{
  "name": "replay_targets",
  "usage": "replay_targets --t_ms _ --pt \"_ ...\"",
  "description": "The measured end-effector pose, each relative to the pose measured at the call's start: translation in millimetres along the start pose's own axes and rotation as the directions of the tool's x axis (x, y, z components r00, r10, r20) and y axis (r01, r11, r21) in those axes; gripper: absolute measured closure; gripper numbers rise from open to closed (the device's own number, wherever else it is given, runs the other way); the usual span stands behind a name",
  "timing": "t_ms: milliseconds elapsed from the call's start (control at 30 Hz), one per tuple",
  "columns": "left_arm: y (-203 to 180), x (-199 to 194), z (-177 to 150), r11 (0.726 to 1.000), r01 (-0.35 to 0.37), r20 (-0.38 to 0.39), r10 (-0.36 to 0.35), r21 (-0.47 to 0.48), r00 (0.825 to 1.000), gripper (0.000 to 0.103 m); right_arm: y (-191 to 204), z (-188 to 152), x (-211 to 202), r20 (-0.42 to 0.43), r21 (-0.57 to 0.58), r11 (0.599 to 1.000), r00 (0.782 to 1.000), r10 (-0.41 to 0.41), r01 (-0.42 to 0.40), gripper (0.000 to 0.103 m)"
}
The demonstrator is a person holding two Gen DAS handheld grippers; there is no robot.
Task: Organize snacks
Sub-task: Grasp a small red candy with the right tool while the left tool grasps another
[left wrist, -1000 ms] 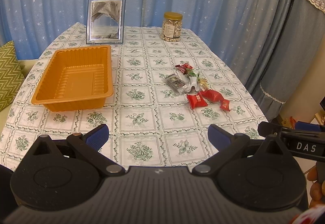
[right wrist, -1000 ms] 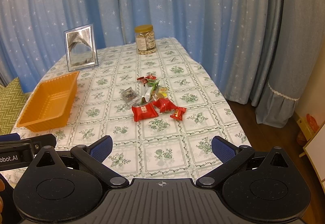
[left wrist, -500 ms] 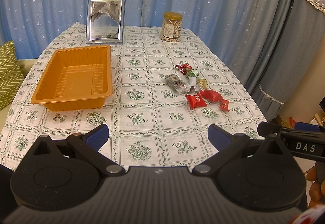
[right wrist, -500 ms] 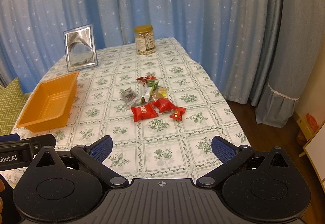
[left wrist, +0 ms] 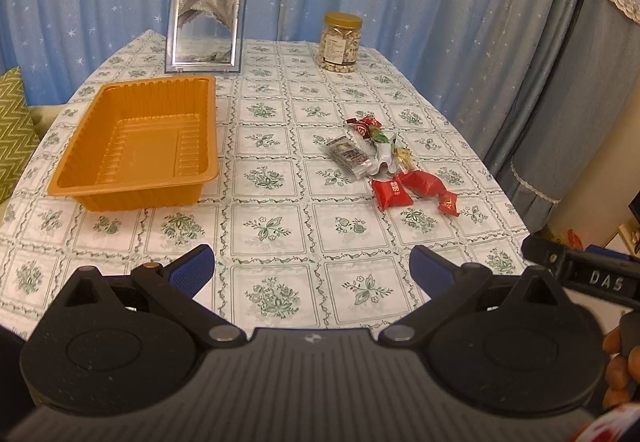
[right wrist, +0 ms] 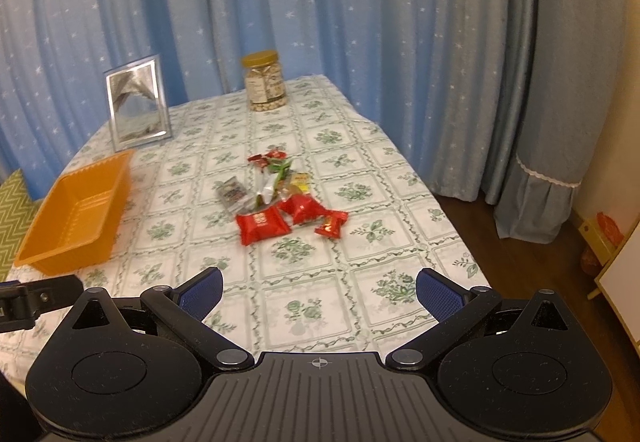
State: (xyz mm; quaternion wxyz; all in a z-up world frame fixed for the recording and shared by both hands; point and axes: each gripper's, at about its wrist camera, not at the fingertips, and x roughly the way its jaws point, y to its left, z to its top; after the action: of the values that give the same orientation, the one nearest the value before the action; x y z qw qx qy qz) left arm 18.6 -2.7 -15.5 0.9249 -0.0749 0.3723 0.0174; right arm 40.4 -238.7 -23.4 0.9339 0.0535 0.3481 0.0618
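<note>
A heap of wrapped snacks (left wrist: 384, 159) (right wrist: 280, 197) lies right of the table's middle: several red packets, a grey one, a silver one and a green one. An empty orange plastic tray (left wrist: 136, 145) (right wrist: 76, 217) sits on the left side. My left gripper (left wrist: 312, 270) hangs open over the near table edge, well short of both. Over the near right part of the table, my right gripper (right wrist: 318, 294) is open too, with the snacks ahead of it and nothing between its fingers.
A framed picture (left wrist: 204, 27) (right wrist: 138, 103) stands behind the tray, and a gold-lidded jar of nuts (left wrist: 340, 41) (right wrist: 265, 81) at the far edge. Blue starred curtains close off the back. A green cushion (left wrist: 12, 125) lies off the left; bare floor (right wrist: 520, 262) lies to the right.
Both grippers have crept slightly forward toward the table; their jaws stay as wide as before. Nothing on the table has moved.
</note>
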Motion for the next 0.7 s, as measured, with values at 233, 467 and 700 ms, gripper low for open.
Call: replay_targets --t_ms 233,467,700 --pt "-3.1 36.6 10.4 0.999 0.027 -0.011 -0.027 0.035 1.0 0.0 -16.5 11.8 27.2 0.029 0.037 0.999 0.999 -0.017 0.016 0.015" --pt "-15.0 93.4 27.4 0.991 0.03 -0.01 -0.029 0.128 1.0 0.006 -27.2 22.0 84.7 -0.006 0.058 0.998 1.0 0.005 -0.005 0.035" --pt "-24.4 150.5 38.5 0.976 0.092 -0.012 -0.092 0.196 0.996 0.011 -30.3 27.6 149.2 -0.046 0.062 0.998 0.999 0.015 -0.012 0.052"
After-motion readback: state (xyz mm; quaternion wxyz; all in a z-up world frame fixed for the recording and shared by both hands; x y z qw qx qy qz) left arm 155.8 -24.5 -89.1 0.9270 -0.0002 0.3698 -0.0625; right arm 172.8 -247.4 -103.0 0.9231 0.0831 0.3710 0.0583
